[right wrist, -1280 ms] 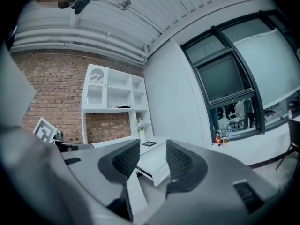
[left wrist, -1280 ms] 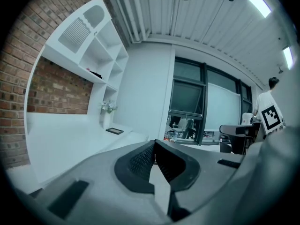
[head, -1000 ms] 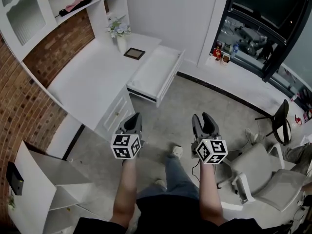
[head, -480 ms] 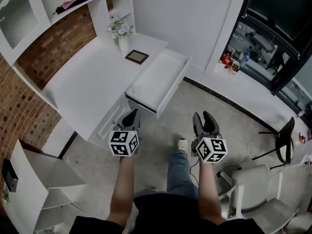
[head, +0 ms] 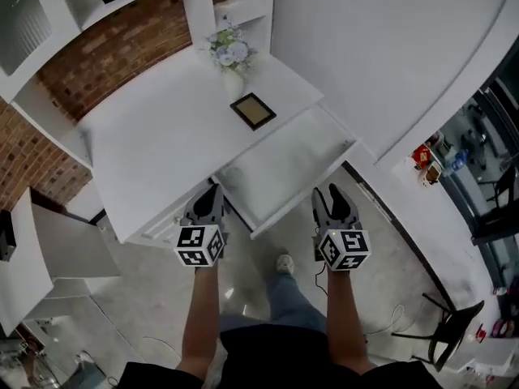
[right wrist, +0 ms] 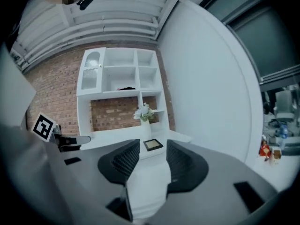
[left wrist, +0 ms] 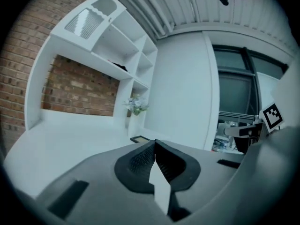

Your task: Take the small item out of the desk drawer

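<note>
The white desk (head: 158, 140) has its drawer (head: 280, 168) pulled out toward me; its inside looks bare white and I see no small item in it. My left gripper (head: 212, 193) hangs by the drawer's left front corner, and in the left gripper view it (left wrist: 154, 144) has its jaws closed together on nothing. My right gripper (head: 330, 194) is off the drawer's right front corner. In the right gripper view it (right wrist: 153, 150) stands open, with only the white drawer (right wrist: 146, 179) showing in the gap.
A small picture frame (head: 253, 110) and a vase of flowers (head: 231, 55) stand at the back of the desk, under white shelves on a brick wall. A white cabinet door (head: 49, 254) stands out at the left. The person's legs are below the drawer front.
The person has stepped up to the desk. The open drawer, far ahead a second ago, now lies right in front of both grippers. The jaws have not changed.
</note>
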Tool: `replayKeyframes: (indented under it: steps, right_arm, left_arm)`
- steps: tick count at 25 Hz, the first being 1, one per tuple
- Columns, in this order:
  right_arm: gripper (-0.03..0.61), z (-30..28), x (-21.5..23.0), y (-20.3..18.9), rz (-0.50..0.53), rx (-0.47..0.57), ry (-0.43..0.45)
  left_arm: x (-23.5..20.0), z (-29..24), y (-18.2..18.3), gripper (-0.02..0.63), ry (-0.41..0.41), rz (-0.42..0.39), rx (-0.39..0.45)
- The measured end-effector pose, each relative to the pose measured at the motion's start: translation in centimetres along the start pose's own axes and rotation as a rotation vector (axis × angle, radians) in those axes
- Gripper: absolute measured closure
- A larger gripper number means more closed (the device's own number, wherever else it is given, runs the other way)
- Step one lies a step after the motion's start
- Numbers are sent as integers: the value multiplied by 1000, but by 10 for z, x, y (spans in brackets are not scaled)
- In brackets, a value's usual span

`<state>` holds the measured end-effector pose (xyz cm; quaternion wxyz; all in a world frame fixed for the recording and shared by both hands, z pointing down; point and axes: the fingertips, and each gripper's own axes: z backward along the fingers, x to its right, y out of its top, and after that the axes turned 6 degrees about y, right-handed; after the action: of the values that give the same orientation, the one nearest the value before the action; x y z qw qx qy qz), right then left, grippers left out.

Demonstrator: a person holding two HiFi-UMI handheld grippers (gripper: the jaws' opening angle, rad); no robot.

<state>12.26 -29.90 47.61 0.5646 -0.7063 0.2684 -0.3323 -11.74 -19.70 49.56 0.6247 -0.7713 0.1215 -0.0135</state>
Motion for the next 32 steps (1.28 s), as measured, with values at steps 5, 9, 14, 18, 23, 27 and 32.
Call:
replayKeyframes:
  steps: [5,9,14,18,23,27,32]
  right_arm:
    - [420,-75,31,12,40,-75,165]
    - [420,-111,24,5,54,-124,277]
    - [420,-141,9,-1,88,-172,377]
    - [420,-158,-7,-2,149,-205,451]
    - [420,-183,-34,-23,285,-314,595]
    - [420,-199,-69,-64,471,-454,770]
    - [420,-205,-96,-123,737,-617,950]
  left_arm:
    - [-14,-31,8,604,189,30,-6]
    - [-27,-30,7,604,297,43,-22]
    - [-39,-33,10,604,365,47,-14]
    - [-49,-30,10,604,404,77,-8]
    - [-56,-29,11,604,434,95,-9]
    - [-65,-24,6,604,451,121,-12]
    - [-66,-20,-13,604,465,175,-34]
